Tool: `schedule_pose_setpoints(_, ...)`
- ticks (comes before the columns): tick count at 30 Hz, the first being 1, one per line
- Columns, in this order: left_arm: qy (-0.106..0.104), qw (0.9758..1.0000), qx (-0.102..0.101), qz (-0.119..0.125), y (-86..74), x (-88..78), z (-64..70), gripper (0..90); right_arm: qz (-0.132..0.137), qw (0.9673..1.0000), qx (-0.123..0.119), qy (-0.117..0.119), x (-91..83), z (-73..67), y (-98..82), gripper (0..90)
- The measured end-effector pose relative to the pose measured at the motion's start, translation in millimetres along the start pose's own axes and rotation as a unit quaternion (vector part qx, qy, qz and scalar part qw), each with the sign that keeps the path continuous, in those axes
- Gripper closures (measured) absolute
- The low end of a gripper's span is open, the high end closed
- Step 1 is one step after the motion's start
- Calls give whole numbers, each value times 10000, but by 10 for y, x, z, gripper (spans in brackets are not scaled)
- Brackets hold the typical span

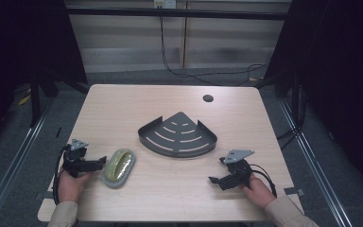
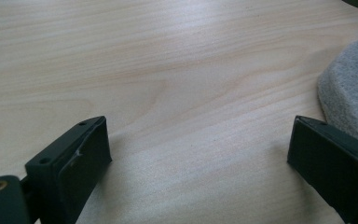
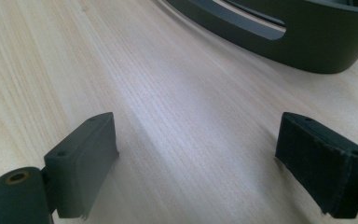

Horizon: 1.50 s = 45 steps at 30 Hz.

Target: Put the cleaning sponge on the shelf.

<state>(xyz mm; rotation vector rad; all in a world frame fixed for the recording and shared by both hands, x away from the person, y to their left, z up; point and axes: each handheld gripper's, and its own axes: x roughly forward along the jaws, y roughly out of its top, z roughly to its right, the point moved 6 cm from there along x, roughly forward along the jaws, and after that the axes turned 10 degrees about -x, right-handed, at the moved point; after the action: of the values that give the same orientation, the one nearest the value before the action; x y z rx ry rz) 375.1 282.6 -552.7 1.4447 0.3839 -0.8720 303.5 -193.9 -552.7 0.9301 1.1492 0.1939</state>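
The sponge (image 1: pixel 118 166), an oval yellow pad on a grey backing, lay flat on the table (image 1: pixel 170 198), just beside the left gripper (image 1: pixel 100 161) and outside its right-hand jaw, not between the 2. Those jaws stood wide apart over bare wood. The right gripper (image 1: pixel 217 179) also gaped, holding nothing, with the dark corner shelf (image 1: pixel 178 135) just ahead of it. This looked like the approach step; next, the left gripper would need to shift sideways to straddle the sponge before closing.

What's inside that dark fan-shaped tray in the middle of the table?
Nothing lies in the dark tray: its floor has only curved slots, with the pale table showing through them. The sponge lies outside it, beside the left gripper.
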Motion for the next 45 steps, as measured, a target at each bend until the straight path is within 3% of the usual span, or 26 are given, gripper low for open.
schedule_pose_setpoints(6, -47, 9999, 57, -78, -2, -4, -1, 37, 2, 10000, -2, 0, 0, 1, 0, 120)
schedule_pose_setpoints(9, 105, 9990, 10, -429, 28, -30, -30, 46, 3, 10000, -3, 2, 0, 1, 0, 120)
schedule_pose_setpoints(11, 189, 9978, -53, -632, 61, -67, -56, 105, 1, 10000, -4, 3, 0, 1, 0, 119)
schedule_pose_setpoints(12, 141, 9974, -178, -690, 80, -84, -58, 175, 2, 10000, -5, 2, 0, 2, 0, 119)
schedule_pose_setpoints(14, -123, 9948, -349, -948, 98, -124, -54, 165, 2, 10000, -4, 1, 0, 1, 0, 119)
schedule_pose_setpoints(18, -186, 9888, -331, -1446, 143, -218, -28, 189, 2, 10000, -4, 0, 0, 1, 0, 120)
schedule_pose_setpoints(25, -205, 9828, 55, -1837, 314, -359, 83, 192, 2, 10000, -4, 0, 0, 2, 0, 119)
schedule_pose_setpoints(30, -323, 9804, 186, -1935, 415, -387, 208, 196, 3, 10000, -4, 0, 0, 2, 0, 120)
schedule_pose_setpoints(33, -439, 9766, 332, -2079, 458, -399, 291, 214, 2, 10000, -4, 0, 0, 2, 0, 120)
schedule_pose_setpoints(45, -662, 9673, 613, -2370, 636, -455, 597, 241, 1, 10000, -4, 0, 0, 2, 0, 120)
